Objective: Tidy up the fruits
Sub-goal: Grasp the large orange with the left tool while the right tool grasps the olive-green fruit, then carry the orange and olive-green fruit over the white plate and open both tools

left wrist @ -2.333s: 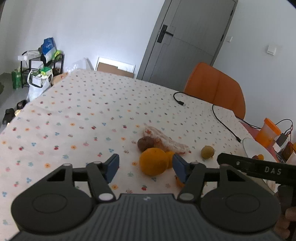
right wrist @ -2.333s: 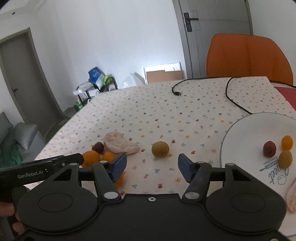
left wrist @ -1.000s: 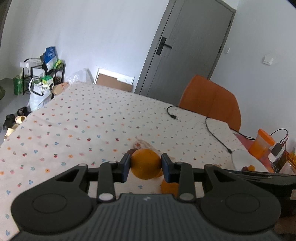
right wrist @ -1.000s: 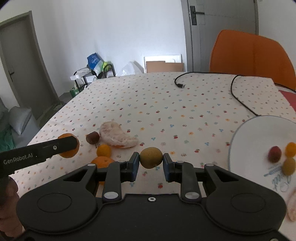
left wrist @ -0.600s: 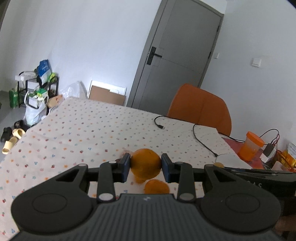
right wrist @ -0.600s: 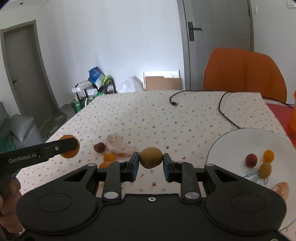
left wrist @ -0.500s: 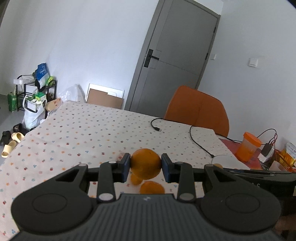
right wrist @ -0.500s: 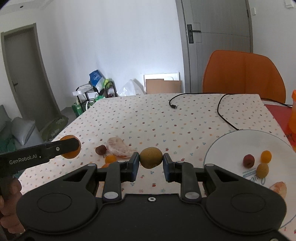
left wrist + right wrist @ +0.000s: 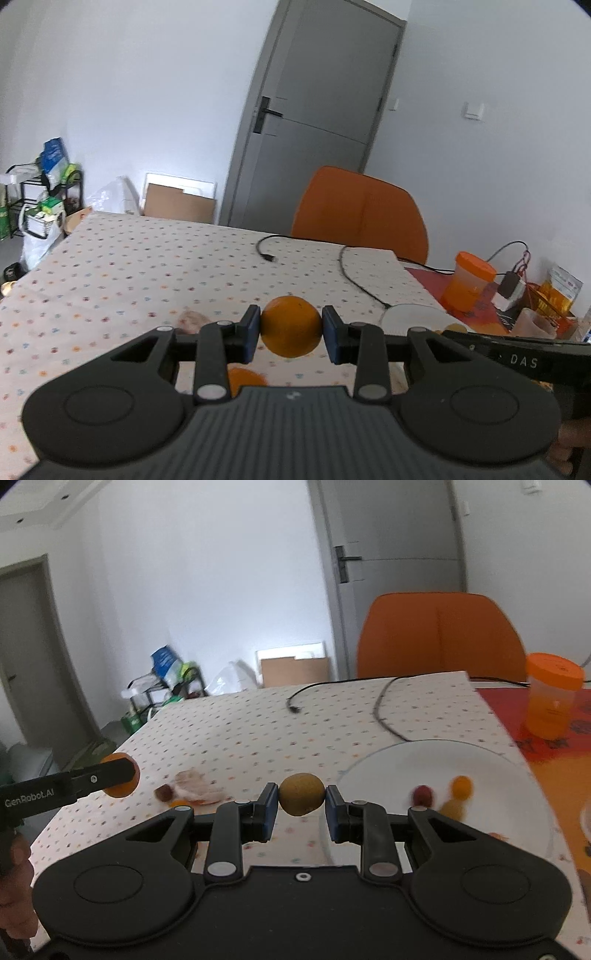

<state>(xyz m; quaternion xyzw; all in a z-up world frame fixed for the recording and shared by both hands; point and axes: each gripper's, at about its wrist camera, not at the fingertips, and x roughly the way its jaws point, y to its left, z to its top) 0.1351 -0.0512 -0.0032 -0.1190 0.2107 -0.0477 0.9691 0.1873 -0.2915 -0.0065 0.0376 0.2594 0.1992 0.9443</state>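
Note:
My left gripper (image 9: pixel 291 328) is shut on a large orange (image 9: pixel 291 326) and holds it above the table; the orange also shows at the left of the right wrist view (image 9: pixel 122 780). My right gripper (image 9: pixel 301 805) is shut on a brownish-green kiwi (image 9: pixel 301 794), held above the table next to the white plate (image 9: pixel 406 760). The plate holds a dark red fruit (image 9: pixel 422 794), a small orange fruit (image 9: pixel 461 785) and a yellowish fruit (image 9: pixel 452 808). On the cloth lie another orange (image 9: pixel 243 378), a dark fruit (image 9: pixel 163 793) and a peeled pinkish piece (image 9: pixel 192 782).
The table has a dotted cloth (image 9: pixel 129 266). A black cable (image 9: pixel 380 701) crosses its far side. An orange-lidded jar (image 9: pixel 552 698) stands on a red mat at the right. An orange chair (image 9: pixel 439 635) stands behind the table. Clutter (image 9: pixel 535 295) sits at the right edge.
Both grippers closed on their fruit, the left on the orange and the right on the kiwi, lifted them off the cloth, and have moved right toward the plate.

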